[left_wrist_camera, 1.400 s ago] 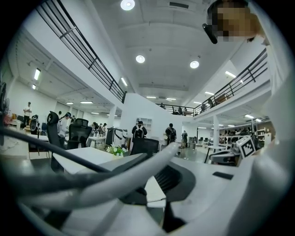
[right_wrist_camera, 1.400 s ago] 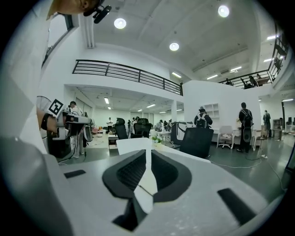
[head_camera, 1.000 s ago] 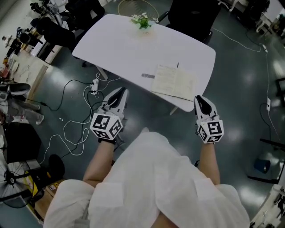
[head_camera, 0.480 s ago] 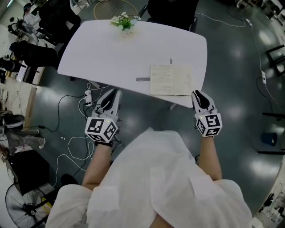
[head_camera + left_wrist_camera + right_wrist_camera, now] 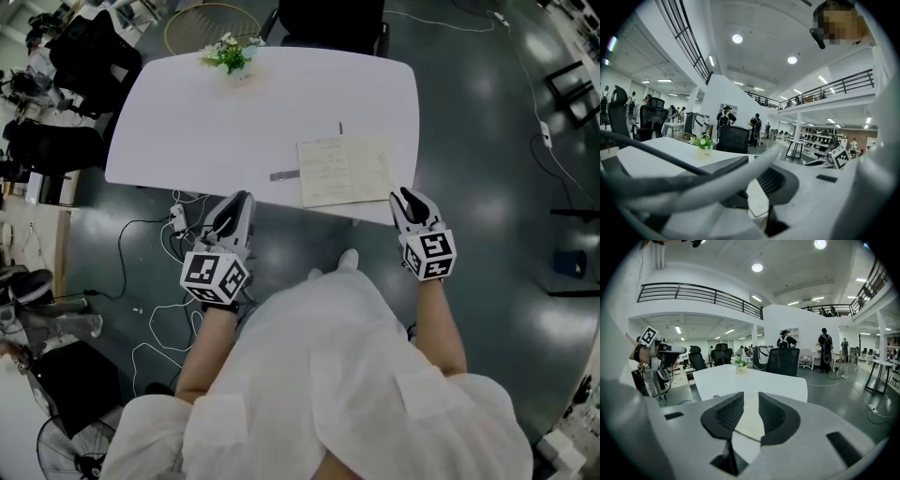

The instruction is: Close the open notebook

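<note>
Notebook [image 5: 345, 170] open flat on bench [image 5: 206, 112], reckon light w/ floppy pages; pinch outer page edge, fold over. Right claw [image 5: 406, 199] just been opening, slightly apart, empty. Left claw [image 5: 232, 214] prob released too, view cluttered.

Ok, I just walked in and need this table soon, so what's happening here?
A person stands at the white table with a gripper in each hand. The notebook lies open near the table's near edge, not yet closed. The right gripper sits just short of that edge by the notebook's corner. Its jaws have just been opening, with nothing between them. The left gripper hangs further left, also empty. Neither touches the notebook.
</note>
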{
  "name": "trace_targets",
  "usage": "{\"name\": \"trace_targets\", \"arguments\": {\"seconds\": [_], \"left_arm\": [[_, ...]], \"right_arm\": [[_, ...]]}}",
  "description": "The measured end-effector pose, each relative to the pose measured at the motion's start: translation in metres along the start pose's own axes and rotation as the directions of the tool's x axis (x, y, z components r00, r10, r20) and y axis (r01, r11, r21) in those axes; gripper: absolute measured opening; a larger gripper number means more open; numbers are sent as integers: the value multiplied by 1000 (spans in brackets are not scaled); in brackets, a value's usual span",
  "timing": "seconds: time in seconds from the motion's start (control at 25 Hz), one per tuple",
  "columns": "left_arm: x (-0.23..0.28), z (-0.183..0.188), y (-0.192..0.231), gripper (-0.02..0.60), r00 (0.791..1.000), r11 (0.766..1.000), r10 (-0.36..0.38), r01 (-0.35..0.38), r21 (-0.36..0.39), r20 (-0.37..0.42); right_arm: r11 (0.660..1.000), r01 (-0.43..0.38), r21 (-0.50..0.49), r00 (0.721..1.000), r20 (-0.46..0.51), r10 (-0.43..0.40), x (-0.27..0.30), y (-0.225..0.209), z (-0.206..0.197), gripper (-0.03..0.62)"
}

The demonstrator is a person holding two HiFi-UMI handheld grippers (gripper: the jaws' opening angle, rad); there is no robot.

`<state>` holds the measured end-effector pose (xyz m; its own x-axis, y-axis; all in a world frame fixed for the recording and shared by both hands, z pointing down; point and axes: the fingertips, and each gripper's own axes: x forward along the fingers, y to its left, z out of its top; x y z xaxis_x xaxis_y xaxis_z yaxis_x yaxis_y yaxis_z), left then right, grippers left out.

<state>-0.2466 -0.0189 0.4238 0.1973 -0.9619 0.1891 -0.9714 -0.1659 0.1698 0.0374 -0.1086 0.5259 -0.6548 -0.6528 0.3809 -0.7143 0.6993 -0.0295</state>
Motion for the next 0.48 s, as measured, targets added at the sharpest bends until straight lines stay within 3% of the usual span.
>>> {"name": "trace_targets", "arguments": {"seconds": [0.48], "left_arm": [[55, 10, -10, 26, 1000, 1000, -10, 10, 20, -7]], "right_arm": [[999, 0, 41, 993, -117, 5, 34, -41, -34, 128]]}}
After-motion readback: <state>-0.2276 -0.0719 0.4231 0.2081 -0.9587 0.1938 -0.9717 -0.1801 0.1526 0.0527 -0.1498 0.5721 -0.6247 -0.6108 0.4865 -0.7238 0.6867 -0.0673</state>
